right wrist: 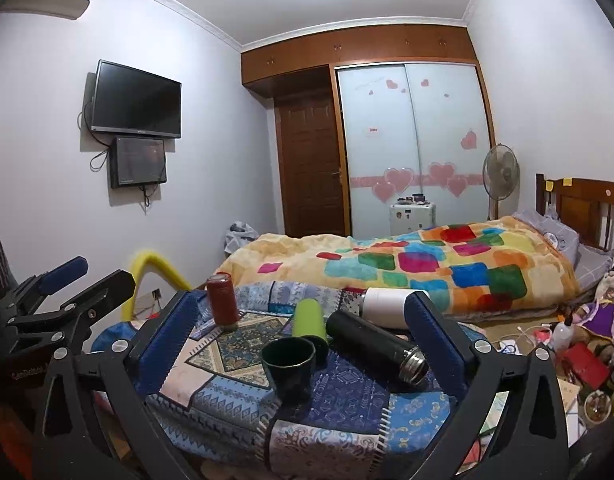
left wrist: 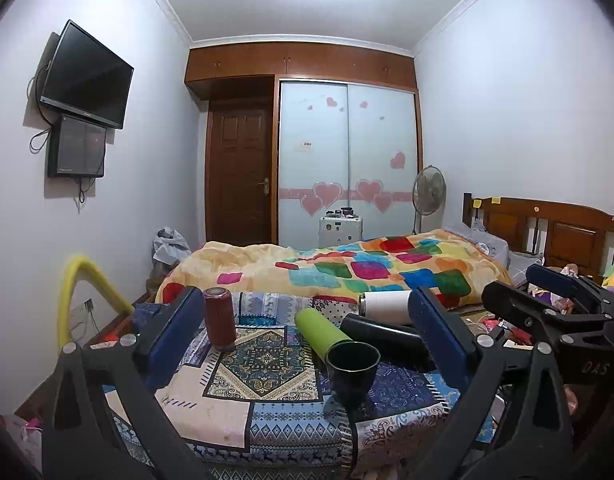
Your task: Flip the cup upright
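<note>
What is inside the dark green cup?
The dark green cup stands upright, mouth up, on the patterned cloth. Its inner wall looks dark and nothing shows inside, but the bottom is hidden behind the near rim.

You have five vessels on the patchwork worktop (right wrist: 347, 412) — one dark cup (right wrist: 289, 364) and four flasks: one red (right wrist: 223, 298), one green (right wrist: 309, 316), one black (right wrist: 373, 344), one white (right wrist: 383, 307)

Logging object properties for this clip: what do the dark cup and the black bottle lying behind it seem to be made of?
The dark cup looks like glazed ceramic or glossy plastic: its rim and wall are smooth with a soft sheen, and I cannot tell which. The black bottle looks like matte-coated metal, with a shiny, bare steel-coloured neck at its end.
</note>
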Demonstrator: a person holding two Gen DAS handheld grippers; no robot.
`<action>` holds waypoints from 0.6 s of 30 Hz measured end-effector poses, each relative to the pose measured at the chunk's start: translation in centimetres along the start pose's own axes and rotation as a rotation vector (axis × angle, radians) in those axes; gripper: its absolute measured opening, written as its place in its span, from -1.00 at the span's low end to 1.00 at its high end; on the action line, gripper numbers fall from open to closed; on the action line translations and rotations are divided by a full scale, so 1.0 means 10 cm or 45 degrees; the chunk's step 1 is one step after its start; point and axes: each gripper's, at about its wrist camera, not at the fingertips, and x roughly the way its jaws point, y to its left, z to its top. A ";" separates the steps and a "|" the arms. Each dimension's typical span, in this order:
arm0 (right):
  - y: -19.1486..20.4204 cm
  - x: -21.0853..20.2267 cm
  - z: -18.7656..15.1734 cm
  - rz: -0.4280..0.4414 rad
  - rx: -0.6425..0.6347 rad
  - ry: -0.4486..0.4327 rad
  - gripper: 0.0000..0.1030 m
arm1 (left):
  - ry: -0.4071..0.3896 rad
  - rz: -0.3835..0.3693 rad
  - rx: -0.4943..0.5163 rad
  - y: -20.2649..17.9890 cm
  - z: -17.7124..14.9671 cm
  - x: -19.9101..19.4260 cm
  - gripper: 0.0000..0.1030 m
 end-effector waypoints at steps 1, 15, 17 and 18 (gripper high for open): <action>0.02 -0.02 -0.01 -0.004 -0.001 -0.003 1.00 | 0.000 0.000 -0.001 0.00 0.00 0.00 1.00; 0.01 -0.02 -0.03 -0.012 -0.003 -0.008 1.00 | 0.002 -0.002 0.006 -0.03 -0.01 0.01 1.00; 0.01 -0.02 -0.03 -0.016 -0.005 -0.011 1.00 | 0.004 -0.005 0.006 -0.03 -0.02 0.02 1.00; 0.00 -0.02 -0.03 -0.018 -0.005 -0.011 1.00 | 0.004 -0.007 0.008 -0.04 -0.02 0.02 1.00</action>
